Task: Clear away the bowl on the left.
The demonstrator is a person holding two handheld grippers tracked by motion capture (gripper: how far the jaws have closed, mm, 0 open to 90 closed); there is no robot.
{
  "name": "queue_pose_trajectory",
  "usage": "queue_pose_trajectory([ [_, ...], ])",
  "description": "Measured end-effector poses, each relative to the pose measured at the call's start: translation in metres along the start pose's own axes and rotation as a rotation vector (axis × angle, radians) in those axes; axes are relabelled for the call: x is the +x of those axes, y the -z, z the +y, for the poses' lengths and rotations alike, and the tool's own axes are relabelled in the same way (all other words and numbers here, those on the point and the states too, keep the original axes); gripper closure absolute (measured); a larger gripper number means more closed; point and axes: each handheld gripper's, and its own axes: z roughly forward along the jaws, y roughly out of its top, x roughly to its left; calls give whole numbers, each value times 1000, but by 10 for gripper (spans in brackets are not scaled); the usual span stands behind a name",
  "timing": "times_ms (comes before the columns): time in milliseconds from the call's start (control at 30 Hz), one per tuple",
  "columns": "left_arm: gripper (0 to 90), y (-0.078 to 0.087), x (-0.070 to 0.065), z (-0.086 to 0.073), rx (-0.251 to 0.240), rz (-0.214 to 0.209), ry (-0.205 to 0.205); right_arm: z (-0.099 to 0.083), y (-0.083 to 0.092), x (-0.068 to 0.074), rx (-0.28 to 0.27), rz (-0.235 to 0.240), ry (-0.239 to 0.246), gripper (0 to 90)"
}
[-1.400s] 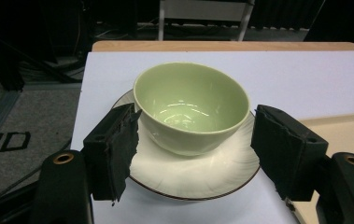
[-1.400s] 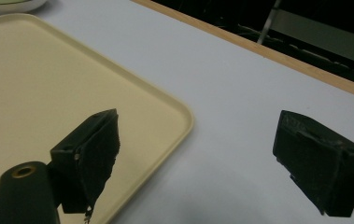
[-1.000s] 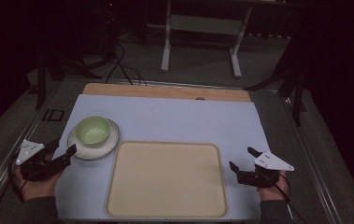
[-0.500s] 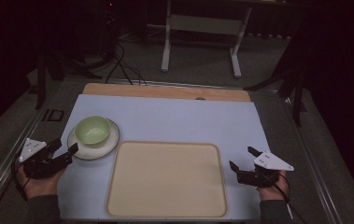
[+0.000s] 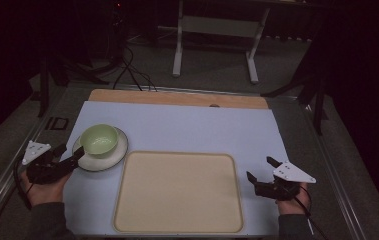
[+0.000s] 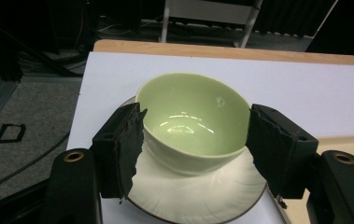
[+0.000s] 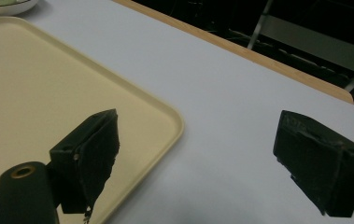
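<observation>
two wide jaws of left gripper [image 6: 191, 154] flanking green bowl [image 6: 194, 119] on saucer [image 6: 193, 193], risking a slip off its curved wall.

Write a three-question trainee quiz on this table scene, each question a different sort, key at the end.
1. True or false: the green bowl stands on the white plate.
2. The left gripper has its open jaws: A) either side of the bowl, B) over the tray, C) on the floor.
3. Fill in: the right gripper is beside the tray, jaws ____.

Key: 1 true; 2 A; 3 open.
</observation>
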Motion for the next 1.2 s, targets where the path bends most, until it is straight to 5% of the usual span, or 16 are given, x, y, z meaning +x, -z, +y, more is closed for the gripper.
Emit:
queue_pose_trajectory([
  [1200,351,-55,13,15,80,39,16,2,0,0,-12,-7,-1,139],
])
